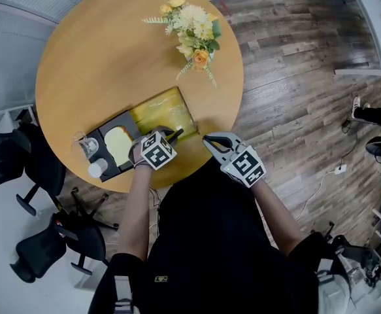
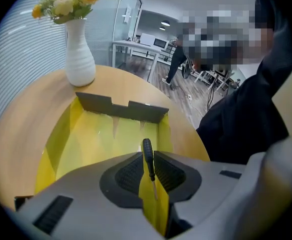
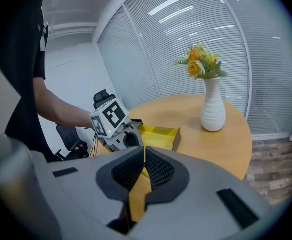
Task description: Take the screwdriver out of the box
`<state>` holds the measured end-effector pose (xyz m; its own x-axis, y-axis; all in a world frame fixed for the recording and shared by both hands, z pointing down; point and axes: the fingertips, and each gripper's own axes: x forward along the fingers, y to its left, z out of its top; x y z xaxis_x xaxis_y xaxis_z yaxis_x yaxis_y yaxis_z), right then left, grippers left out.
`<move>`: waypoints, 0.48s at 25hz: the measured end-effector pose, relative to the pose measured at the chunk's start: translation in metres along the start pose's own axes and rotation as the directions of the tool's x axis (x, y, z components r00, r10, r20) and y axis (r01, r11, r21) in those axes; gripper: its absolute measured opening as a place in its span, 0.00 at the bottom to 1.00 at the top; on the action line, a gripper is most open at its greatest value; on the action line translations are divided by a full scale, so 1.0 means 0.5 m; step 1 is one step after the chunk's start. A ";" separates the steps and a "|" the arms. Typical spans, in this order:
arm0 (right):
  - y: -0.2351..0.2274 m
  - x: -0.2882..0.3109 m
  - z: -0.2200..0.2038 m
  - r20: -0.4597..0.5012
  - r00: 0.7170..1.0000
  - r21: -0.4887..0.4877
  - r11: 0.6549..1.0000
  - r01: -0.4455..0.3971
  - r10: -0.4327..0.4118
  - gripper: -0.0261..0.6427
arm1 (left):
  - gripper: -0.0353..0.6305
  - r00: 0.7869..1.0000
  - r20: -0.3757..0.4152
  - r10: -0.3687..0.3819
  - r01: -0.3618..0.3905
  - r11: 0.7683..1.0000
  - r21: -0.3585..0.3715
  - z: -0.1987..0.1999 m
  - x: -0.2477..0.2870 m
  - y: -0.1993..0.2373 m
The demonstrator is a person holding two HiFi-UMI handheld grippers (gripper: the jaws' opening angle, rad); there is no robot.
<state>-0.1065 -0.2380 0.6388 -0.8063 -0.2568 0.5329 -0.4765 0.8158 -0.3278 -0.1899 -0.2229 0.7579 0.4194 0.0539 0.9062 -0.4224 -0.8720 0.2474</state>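
Two tools are in view, and only one is loaded. The left tool has its pads pinched on the screwdriver, gripping it about where the black handle meets the thin shaft.

Position of the item: it is held over the near end of the box. The yellow lining spreads ahead of and beneath the pads. Contact between the screwdriver and the lining cannot be ruled out from these views, though none is visible.

Long axis: it appears to run along the tool's own line. The handle projects forward past the pads toward the dark far wall, and the shaft trails back down the slit between them.

The right tool has its pads pressed together with nothing between them. In the head view it sits at the near rim of the surface, to the right of the left tool and apart from it (its camera looks across at the marker cube and the box). The left tool is plainly the nearer one, being the holder.

Assessment: the grasp is made and clearing the box is what remains. Since the handle points into the box, the exit should go upward and back toward the person, away from the far wall and the vase beyond it. The narrow purchase may let the item pivot.
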 end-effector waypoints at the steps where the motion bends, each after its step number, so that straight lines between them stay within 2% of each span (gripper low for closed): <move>1: -0.002 0.003 0.001 -0.001 1.000 -0.001 1.000 -0.001 0.001 0.05 | 0.15 1.000 -0.009 -0.011 0.011 1.000 -0.001 -0.002 0.005 -0.001; 12: -0.009 0.016 0.007 -0.008 1.000 0.007 1.000 -0.001 0.001 0.05 | 0.18 0.998 -0.053 -0.037 0.037 0.999 -0.003 -0.007 0.037 0.001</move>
<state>-0.1121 -0.2456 0.6417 -0.8037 -0.2519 0.5391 -0.4784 0.8122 -0.3338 -0.1852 -0.2205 0.7762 0.3914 0.1120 0.9134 -0.4089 -0.8680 0.2816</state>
